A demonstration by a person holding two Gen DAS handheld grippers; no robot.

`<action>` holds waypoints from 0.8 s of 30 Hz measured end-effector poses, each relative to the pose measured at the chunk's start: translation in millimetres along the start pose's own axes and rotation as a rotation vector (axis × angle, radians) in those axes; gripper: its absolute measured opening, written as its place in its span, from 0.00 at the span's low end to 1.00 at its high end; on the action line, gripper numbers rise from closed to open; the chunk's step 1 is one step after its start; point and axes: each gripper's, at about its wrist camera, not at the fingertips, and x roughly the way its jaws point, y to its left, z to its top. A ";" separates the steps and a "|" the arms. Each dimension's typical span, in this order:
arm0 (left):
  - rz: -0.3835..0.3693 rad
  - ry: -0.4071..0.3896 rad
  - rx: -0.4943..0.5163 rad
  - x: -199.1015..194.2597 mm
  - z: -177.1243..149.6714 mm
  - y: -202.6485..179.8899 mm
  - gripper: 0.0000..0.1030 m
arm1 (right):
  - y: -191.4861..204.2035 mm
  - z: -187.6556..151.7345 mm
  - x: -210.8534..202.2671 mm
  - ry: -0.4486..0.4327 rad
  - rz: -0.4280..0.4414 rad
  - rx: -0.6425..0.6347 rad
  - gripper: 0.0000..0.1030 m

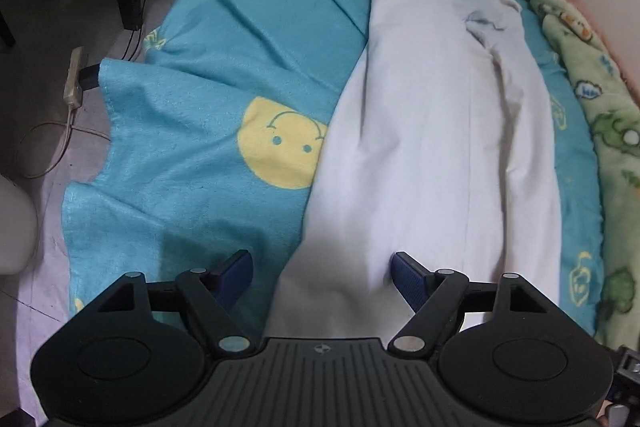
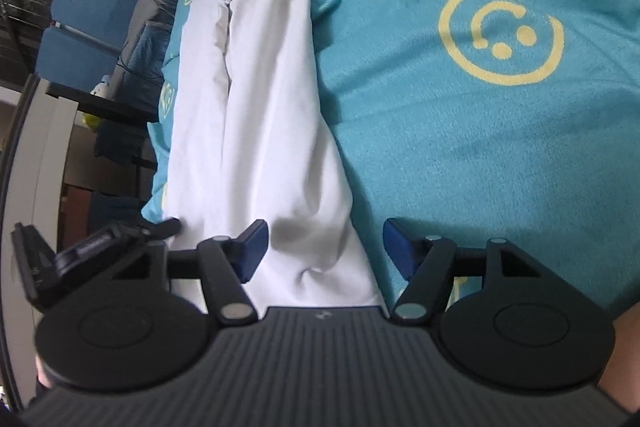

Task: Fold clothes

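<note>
Left wrist view: the left gripper (image 1: 323,273) is spread wide over a long white cloth garment (image 1: 432,131) (nothing gripped). The right gripper (image 2: 325,247) is likewise held wide above it on the turquoise smiley-print bedsheet (image 2: 460,155).

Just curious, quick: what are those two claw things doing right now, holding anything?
Left gripper: open, holding nothing, above the white garment.
Right gripper: open, holding nothing, straddling the same garment's end.

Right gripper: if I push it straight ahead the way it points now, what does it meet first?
Most likely the white garment. The right gripper has its jaws open with the garment's near end lying between them, stretching away over the teal sheet. How far above the cloth it sits is unclear.
</note>
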 end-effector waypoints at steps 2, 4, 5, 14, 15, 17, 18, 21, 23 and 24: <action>-0.027 0.011 0.000 -0.3 -2.1 0.4 0.79 | 0.4 -0.4 2.1 0.016 0.025 0.003 0.49; -0.075 0.038 0.003 -0.3 -4.8 -0.8 0.77 | -1.6 -2.0 7.0 0.061 0.065 0.020 0.46; -0.099 0.051 0.004 -0.3 -6.1 -1.4 0.75 | -0.5 -3.2 7.1 0.068 0.074 0.016 0.46; -0.083 0.207 0.078 -2.4 -26.0 -20.3 0.66 | 8.7 -11.8 5.3 0.078 0.002 -0.071 0.47; -0.066 0.207 0.102 -2.3 -29.2 -24.6 0.59 | 12.2 -13.9 8.2 0.094 0.000 -0.097 0.47; -0.039 0.197 0.128 -3.5 -33.3 -29.8 0.43 | 18.8 -17.1 11.4 0.118 -0.004 -0.154 0.47; -0.028 0.186 0.130 -5.0 -34.1 -30.5 0.31 | 21.0 -18.8 12.0 0.125 -0.005 -0.173 0.47; -0.037 0.135 0.104 -13.2 -34.0 -28.0 0.09 | 26.9 -23.5 11.3 0.146 -0.009 -0.226 0.27; -0.090 0.080 0.072 -23.0 -33.3 -24.0 0.03 | 30.6 -22.6 -0.6 0.113 0.006 -0.243 0.07; -0.126 0.063 0.065 -28.4 -31.9 -22.8 0.03 | 32.3 -21.6 -7.9 0.092 0.016 -0.249 0.07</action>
